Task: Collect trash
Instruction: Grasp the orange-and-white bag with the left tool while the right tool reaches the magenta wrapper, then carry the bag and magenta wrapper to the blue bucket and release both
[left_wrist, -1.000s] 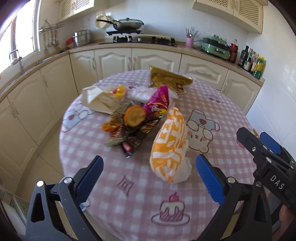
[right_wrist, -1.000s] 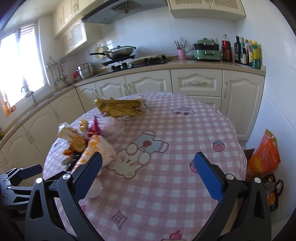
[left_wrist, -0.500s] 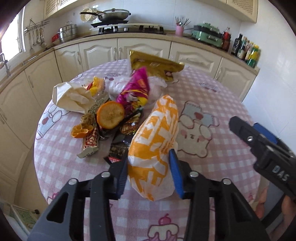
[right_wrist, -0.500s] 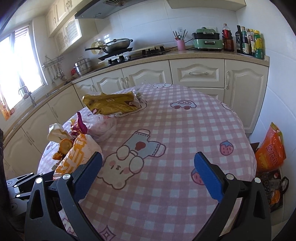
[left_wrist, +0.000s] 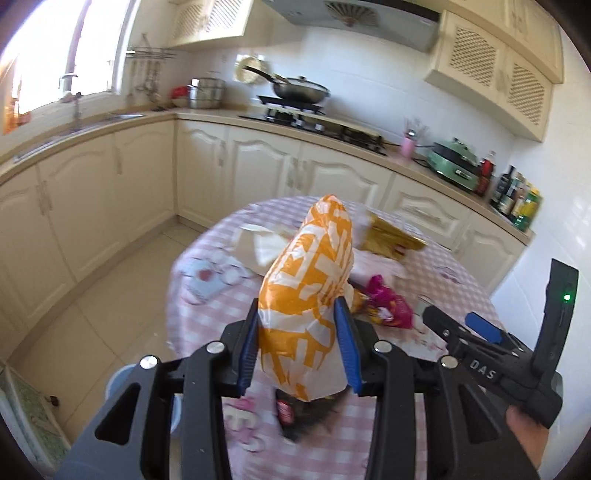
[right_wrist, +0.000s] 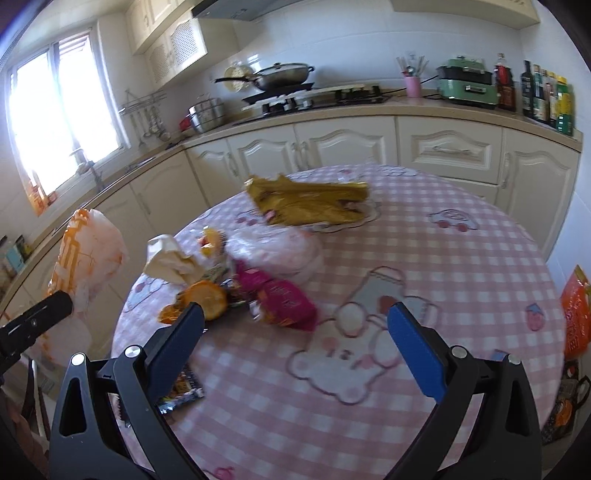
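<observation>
The orange-and-white bag (left_wrist: 308, 295), lying on the table (right_wrist: 424, 236) a second ago, is now clamped between the left gripper (left_wrist: 301, 343) pads and lifted clear. The right gripper (right_wrist: 295, 339) is held wide, empty, with the remaining wrappers (right_wrist: 280, 299) at its 12 o'clock.

"DAS" on right tool (left_wrist: 480, 328)

two wrist views over one table

the left wrist view looks along its fingers at the orange-and-white bag (left_wrist: 310, 295) close up, the round table (left_wrist: 436, 280) and stove wall behind. the right wrist view sits above the table's near edge, facing the same counter. both share the gold packet (right_wrist: 310, 203), wok (right_wrist: 280, 74) and bag.
</observation>
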